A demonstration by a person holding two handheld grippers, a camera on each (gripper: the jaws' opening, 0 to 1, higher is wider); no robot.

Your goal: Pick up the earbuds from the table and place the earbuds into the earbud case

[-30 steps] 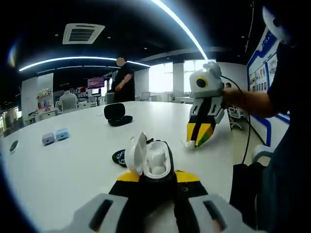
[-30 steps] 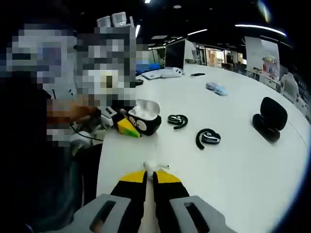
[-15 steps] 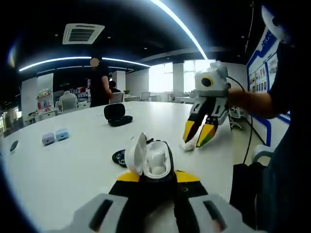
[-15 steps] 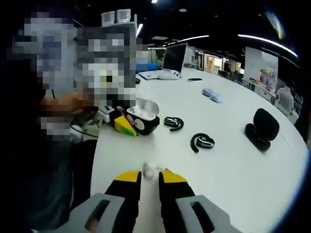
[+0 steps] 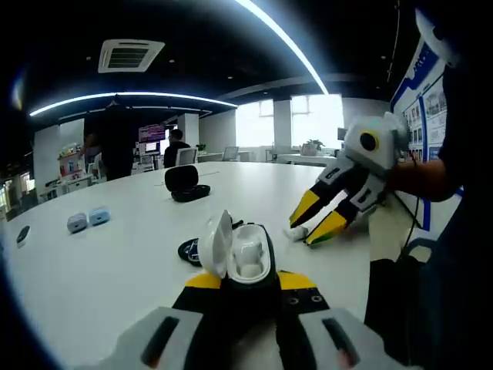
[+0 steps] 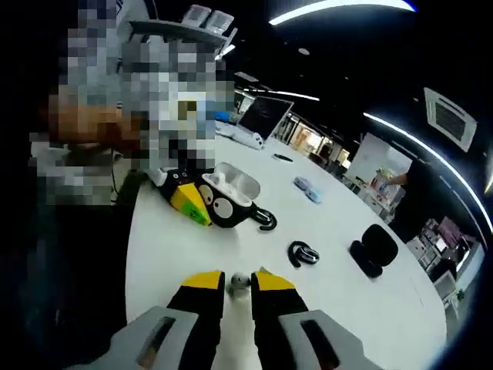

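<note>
Between my right fingers (image 6: 237, 282) I am framing a white earbud (image 6: 239, 282) on the surface (image 6: 347, 324), narrowly parted, not yet closed. My left fingers (image 5: 248, 279) are gripping the open case (image 5: 239, 254). Next I judge: pinch, lift, carry to the case.

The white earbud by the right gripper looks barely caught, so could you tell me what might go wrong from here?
1. The right gripper has its jaws apart around the small white earbud, which sits at the fingertips; closing could squirt it away.
2. The earbud lies near the table edge, so it could roll off.
3. The open white earbud case in the left gripper offers a narrow target.
</note>
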